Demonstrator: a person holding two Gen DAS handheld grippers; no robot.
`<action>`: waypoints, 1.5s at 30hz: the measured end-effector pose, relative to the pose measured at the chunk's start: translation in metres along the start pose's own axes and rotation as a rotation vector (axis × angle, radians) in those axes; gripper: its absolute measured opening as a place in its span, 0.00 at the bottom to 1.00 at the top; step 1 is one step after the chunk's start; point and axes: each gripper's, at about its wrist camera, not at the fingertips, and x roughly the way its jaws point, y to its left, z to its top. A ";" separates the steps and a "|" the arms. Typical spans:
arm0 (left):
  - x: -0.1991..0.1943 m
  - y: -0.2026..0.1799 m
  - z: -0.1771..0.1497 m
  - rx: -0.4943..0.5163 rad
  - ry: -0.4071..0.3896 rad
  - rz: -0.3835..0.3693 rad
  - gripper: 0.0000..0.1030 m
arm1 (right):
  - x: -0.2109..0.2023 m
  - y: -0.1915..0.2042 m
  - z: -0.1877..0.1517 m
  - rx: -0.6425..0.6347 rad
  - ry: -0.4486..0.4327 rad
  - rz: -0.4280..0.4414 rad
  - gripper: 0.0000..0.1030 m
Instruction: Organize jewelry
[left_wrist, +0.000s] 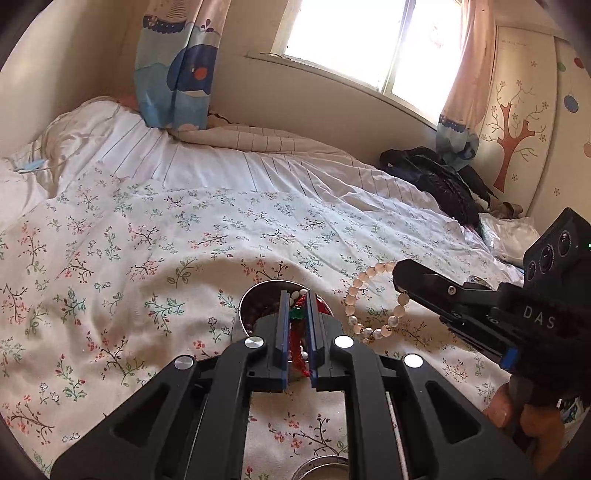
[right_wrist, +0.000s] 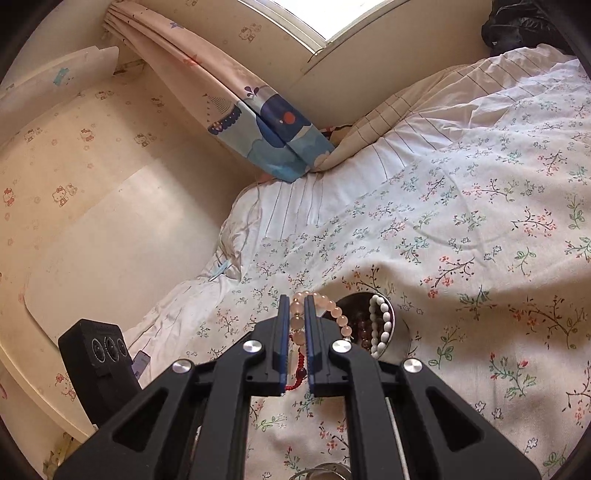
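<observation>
Pale pink round-bead bracelet (left_wrist: 373, 301): hangs as a loop above the floral-print bed cover (left_wrist: 110, 258), clamped between the right hand-held gripper (right_wrist: 296, 306) fingers. Red beaded tasselled string (left_wrist: 297, 339): long axis running along the left hand-held gripper (left_wrist: 297, 299), whose narrowed fingers flank it over the round metal tin (left_wrist: 247, 299); an actual pinch cannot be told. White bead bracelet (right_wrist: 382, 325): lies inside the tin.

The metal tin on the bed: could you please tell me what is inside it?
The tin holds a white bead bracelet and darker reddish-brown beads. In the left view, the left tongs, gripping a red string, cover most of the inside, so the rest is hidden.
</observation>
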 end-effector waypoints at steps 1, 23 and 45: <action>0.002 -0.001 0.001 0.002 -0.001 0.000 0.08 | 0.003 0.000 0.001 -0.003 0.002 0.000 0.08; 0.048 0.024 0.006 -0.066 0.091 0.100 0.31 | 0.034 -0.018 0.004 0.028 0.048 -0.063 0.29; -0.009 0.012 -0.032 0.005 0.125 0.186 0.53 | -0.010 -0.012 -0.028 -0.033 0.133 -0.231 0.43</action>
